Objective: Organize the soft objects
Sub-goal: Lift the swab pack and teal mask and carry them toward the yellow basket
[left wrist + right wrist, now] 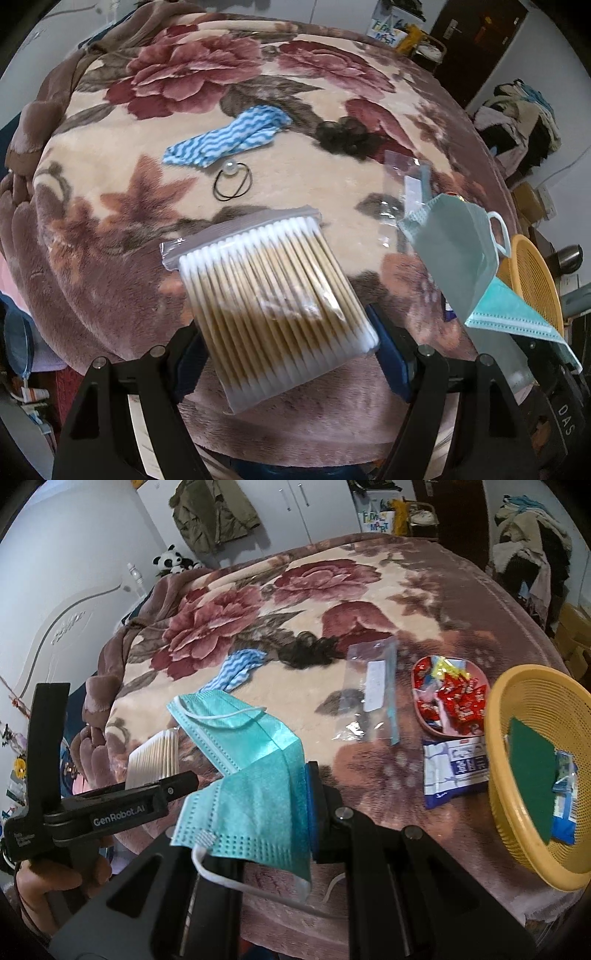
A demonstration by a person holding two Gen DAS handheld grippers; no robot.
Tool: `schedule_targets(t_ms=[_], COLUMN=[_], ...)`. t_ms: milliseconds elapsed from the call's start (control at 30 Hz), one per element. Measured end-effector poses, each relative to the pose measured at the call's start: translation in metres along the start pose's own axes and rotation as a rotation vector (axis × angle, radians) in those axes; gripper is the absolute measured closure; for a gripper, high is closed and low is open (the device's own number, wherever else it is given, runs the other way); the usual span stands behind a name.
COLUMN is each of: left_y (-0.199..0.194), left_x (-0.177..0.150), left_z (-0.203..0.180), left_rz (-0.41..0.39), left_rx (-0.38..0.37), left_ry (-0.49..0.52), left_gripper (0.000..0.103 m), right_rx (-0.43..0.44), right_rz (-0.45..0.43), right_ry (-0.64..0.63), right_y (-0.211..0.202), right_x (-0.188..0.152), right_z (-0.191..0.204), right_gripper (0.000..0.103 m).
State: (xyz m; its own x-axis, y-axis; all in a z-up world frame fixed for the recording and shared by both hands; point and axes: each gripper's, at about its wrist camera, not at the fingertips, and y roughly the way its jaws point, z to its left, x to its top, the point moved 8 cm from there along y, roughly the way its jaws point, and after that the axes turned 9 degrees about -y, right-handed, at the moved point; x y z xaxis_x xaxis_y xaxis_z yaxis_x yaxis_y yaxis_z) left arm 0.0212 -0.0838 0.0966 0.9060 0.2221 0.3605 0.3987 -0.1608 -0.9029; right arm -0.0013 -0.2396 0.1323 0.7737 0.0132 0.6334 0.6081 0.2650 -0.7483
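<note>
Fingers of the left gripper (284, 354) clamp a clear pack of cotton swabs (273, 306) above the floral blanket (110, 184). Right gripper (258, 812) is pinched tight on 2 teal face masks (255, 760); the yellow basket (495, 716) sits at 3 o'clock.

From my remote station: a plush cream blanket (110, 166) patterned with maroon roses, a blue-and-white zigzag cloth (229, 138), a teal pleated face mask (255, 771), a yellow mesh basket (495, 716), red-wrapped candies (456, 698).
</note>
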Motion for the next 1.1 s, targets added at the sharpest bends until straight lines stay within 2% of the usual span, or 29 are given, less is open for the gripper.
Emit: schedule_targets(t_ms=[533,1100], left_y=[-0.009,-0.009], left_x=[-0.01,-0.035], left_z=[-0.065,-0.163], left_rz=[-0.011,0.01], left_rx=[-0.042,-0.108], left_ry=[0.122,0.287], left_gripper=[0.022,0.022], right_rx=[-0.063,-0.147], right_rz=[-0.058,-0.111], right_ry=[0.076,0.187], right_y=[-0.037,-0.079], right_x=[-0.001,-0.012], right_z=[-0.051,-0.121], right_gripper=[0.091,0.091])
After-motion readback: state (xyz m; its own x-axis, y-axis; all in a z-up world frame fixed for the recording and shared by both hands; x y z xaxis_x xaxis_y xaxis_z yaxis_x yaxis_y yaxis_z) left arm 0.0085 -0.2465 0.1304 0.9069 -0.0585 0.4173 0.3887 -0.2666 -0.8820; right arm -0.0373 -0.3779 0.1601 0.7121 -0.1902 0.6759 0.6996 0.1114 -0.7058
